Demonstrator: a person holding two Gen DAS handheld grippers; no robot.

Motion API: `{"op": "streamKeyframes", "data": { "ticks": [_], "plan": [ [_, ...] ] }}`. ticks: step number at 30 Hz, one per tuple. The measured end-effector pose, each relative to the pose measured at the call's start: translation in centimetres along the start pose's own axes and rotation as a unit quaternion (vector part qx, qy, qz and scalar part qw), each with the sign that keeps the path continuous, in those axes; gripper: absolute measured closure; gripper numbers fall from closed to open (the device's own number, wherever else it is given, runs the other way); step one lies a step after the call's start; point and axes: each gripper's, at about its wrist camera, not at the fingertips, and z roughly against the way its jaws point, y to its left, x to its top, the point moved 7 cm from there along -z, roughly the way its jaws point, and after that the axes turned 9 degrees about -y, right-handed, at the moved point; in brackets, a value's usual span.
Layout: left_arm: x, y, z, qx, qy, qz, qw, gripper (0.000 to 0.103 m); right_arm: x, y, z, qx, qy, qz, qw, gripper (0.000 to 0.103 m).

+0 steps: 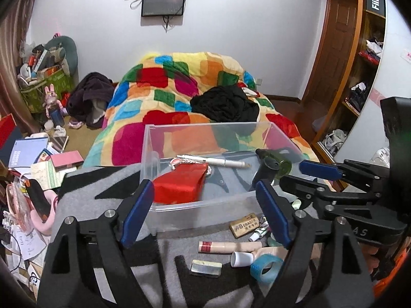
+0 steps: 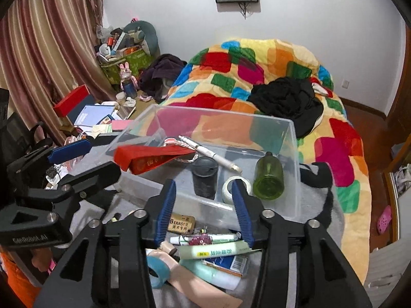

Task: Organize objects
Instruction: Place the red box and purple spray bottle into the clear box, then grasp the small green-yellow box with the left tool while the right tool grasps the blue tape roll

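A clear plastic bin stands on a grey and black blanket. In it lie a red pouch, a white pen, a black jar, a green bottle and a white tape roll. My left gripper is open and empty at the bin's near wall. My right gripper is open and empty just before the bin; it also shows in the left wrist view. Loose items lie before the bin: an eraser, a blue tape ring, tubes.
A bed with a colourful quilt and black clothes lies behind the bin. Books and clutter sit at the left. A wooden shelf stands at the right. A small metal case lies on the blanket.
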Motion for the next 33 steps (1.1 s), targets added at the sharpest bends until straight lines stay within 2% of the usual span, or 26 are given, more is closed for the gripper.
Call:
{"op": "streamKeyframes", "data": {
  "ticks": [5,10,16,23,25,29,31,33],
  "plan": [
    [-0.9,0.2,1.3,0.004,-0.006,-0.004,1.0,0.012,-0.4,-0.5,2.1,-0.004,-0.017,0.001,1.0,0.053],
    [-3.3,0.4,1.7,0.007,0.013,-0.012,0.9998,0.012,-1.8,-1.2,4.0,-0.008,-0.025,0.0,1.0,0.048],
    [-6.9,0.5,1.3,0.001,0.051,-0.019,0.9985,0.012,-4.8,-0.4,4.6,0.002,-0.007,0.008,1.0,0.047],
    [-9.5,0.9,0.3,-0.012,0.081,-0.018,0.9965,0.013,-8.0,2.4,3.2,0.03,0.023,0.024,0.999,0.046],
    [-9.7,1.0,-0.2,-0.016,0.088,-0.015,0.9959,0.016,-8.7,3.0,2.8,0.035,0.031,0.029,0.998,0.046],
    [-10.1,0.8,-1.1,-0.02,0.1,-0.014,0.9947,0.031,-9.7,4.4,2.1,0.045,0.047,0.045,0.997,0.046],
    [-10.5,0.8,-1.6,-0.023,0.106,-0.008,0.994,0.043,-10.0,5.0,1.6,0.043,0.05,0.056,0.996,0.046],
    [-10.9,1.0,-1.8,-0.023,0.109,0.005,0.9938,0.06,-10.2,5.3,1.2,0.04,0.051,0.061,0.996,0.046]
  ]
}}
